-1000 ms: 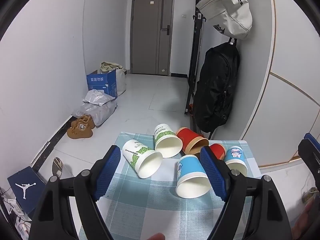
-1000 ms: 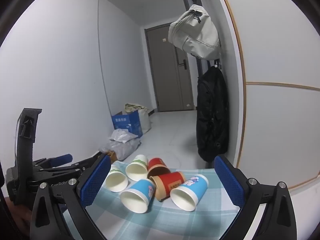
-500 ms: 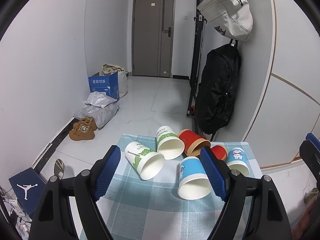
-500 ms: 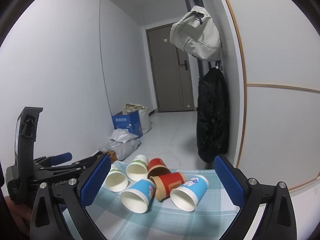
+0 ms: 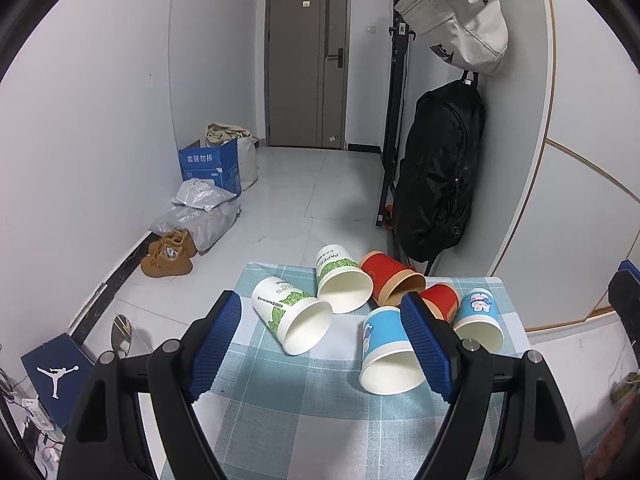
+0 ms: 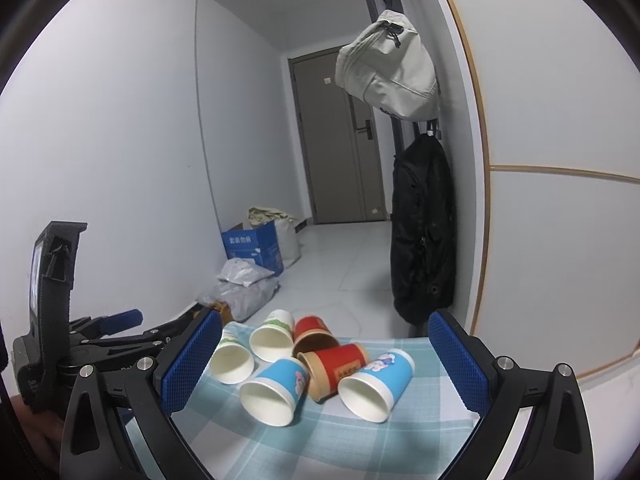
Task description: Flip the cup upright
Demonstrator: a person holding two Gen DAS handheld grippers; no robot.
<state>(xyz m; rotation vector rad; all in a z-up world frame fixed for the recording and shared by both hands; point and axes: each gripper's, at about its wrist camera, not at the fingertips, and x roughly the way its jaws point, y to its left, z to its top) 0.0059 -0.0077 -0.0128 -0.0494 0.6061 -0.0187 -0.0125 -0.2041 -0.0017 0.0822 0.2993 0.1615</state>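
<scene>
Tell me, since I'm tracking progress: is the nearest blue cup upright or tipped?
Tipped. The blue cup lies on its side on the checked cloth, white open mouth facing the camera.

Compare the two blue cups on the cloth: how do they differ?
The near blue cup lies toward the left of the cluster, beside the white-and-green cups; the far-right blue cup lies at the cluster's right edge, against a red cup. The near one's mouth sits closer to the camera in both views. Both are tipped on their sides, mouths toward the cameras, white inside, with cartoon prints.
</scene>
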